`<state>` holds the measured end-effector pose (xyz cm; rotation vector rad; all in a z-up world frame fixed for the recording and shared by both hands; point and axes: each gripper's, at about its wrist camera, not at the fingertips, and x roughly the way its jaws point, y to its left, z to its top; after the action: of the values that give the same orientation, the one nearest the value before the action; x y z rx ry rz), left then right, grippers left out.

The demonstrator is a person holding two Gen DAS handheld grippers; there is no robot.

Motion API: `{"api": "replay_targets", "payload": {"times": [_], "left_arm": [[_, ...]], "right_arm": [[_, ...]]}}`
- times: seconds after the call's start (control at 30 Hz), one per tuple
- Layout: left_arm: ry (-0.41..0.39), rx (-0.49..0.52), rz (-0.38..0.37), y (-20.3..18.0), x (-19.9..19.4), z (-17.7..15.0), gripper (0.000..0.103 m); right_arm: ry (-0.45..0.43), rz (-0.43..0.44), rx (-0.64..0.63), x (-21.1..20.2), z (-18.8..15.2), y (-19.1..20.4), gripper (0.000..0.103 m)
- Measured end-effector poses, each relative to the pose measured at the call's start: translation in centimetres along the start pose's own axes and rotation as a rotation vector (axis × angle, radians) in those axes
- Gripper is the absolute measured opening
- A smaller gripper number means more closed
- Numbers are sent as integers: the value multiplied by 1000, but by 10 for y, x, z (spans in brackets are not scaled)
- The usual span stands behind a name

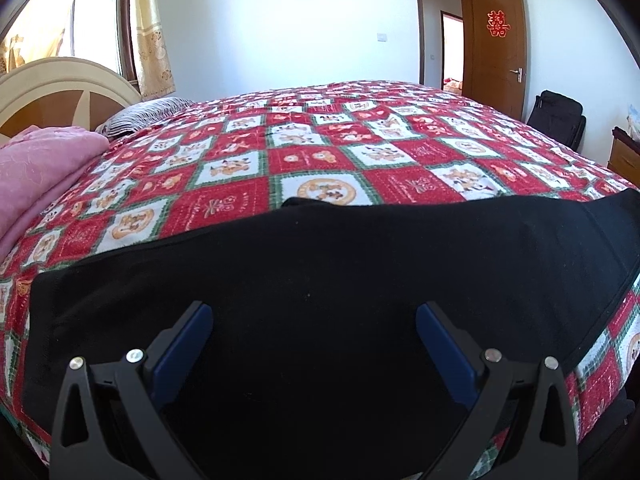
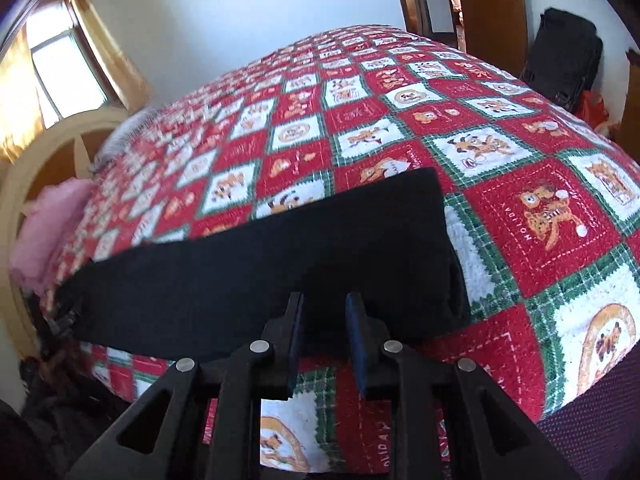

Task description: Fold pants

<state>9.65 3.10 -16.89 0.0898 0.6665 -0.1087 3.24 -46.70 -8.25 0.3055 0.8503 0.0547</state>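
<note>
- The left gripper [image 1: 314, 314] is seen nearest the left wrist camera, its blue-padded jaws spread wide apart above the black pants [image 1: 320, 264]; nothing is clamped between them.
- The right gripper [image 2: 325, 304] is seen nearest the right wrist camera, its jaws parted by a narrow gap at the near edge of the pants [image 2: 280, 256]. Whether cloth lies between the pads cannot be told, since black cloth and black fingers merge there.
- The pants are laid flat as a long black band along the near edge of the bedspread [image 1: 320, 152], with one squared end shown in the right wrist view.
- The bedspread, checked in red, white and green, is spread beyond the pants on every side.
- A pink blanket [image 1: 36, 168] is bunched left of the pants, against the headboard [image 1: 52, 80].
- A striped pillow [image 1: 148, 114] lies beyond the pink blanket.
- A wooden door [image 1: 498, 48] stands open far beyond the pants, with a black bag [image 1: 558, 118] just beside it.
</note>
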Motion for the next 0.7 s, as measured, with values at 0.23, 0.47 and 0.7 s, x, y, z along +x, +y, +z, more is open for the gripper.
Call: {"api": "replay_targets", "payload": {"times": [0.23,0.47,0.7], "left_arm": [[5,1,-1,-2,2,0,103],[24,-11,-11,0,6,-2,103],[46,-17,-19,0,9,0,103]], "right_arm": [[-84,-48,160,-39,7,-41,42],[-41,-12,236,-24,0,-58,42],[-25,10,226,-2,7,-52,42]]}}
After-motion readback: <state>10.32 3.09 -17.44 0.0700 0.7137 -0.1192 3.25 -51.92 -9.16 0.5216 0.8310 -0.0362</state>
